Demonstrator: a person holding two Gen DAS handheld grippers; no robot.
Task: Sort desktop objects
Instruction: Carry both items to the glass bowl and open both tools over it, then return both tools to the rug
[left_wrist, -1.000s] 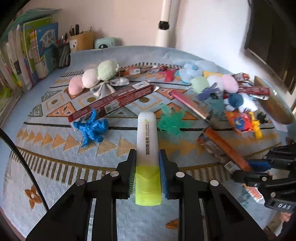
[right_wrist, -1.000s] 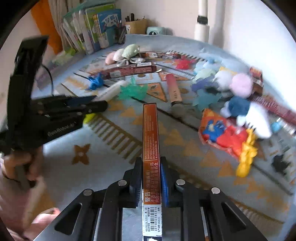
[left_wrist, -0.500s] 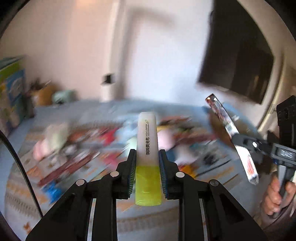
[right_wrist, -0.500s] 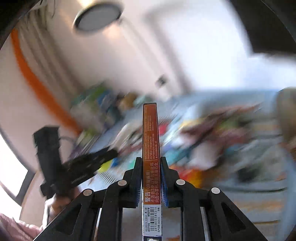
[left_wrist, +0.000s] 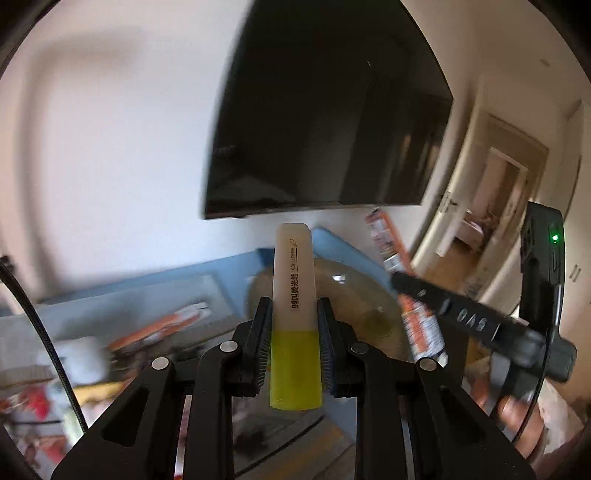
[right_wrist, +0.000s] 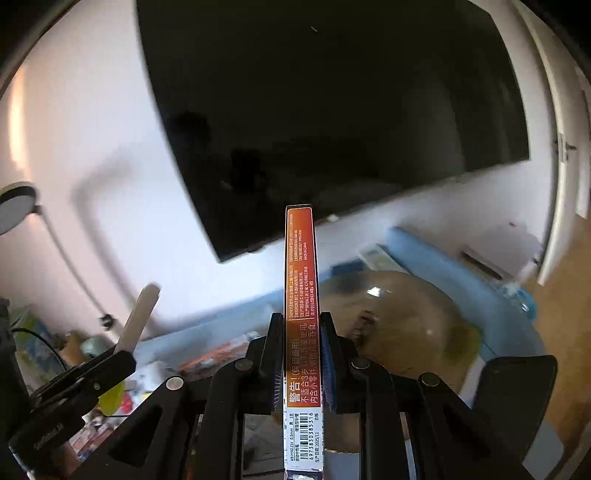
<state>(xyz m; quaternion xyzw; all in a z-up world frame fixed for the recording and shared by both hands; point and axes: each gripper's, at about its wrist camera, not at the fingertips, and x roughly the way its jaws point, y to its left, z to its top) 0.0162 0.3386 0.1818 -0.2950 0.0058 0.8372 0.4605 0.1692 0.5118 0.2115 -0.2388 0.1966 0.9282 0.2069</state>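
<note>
The left gripper (left_wrist: 293, 343) is clamping its jaws nearly closed on a flat plastic highlighter with a yellow base and pale translucent cap (left_wrist: 294, 314), which is sticking forward past the fingertips. The right gripper (right_wrist: 299, 354) is pinching a long, narrow orange-brown cardboard box with a barcode end (right_wrist: 301, 332) edge-on between almost-closed jaws. Beyond both sets of fingertips a round brownish tray (right_wrist: 406, 325) is lying on a light blue tabletop (right_wrist: 480, 288), below a large black wall-mounted screen (right_wrist: 332, 110).
</note>
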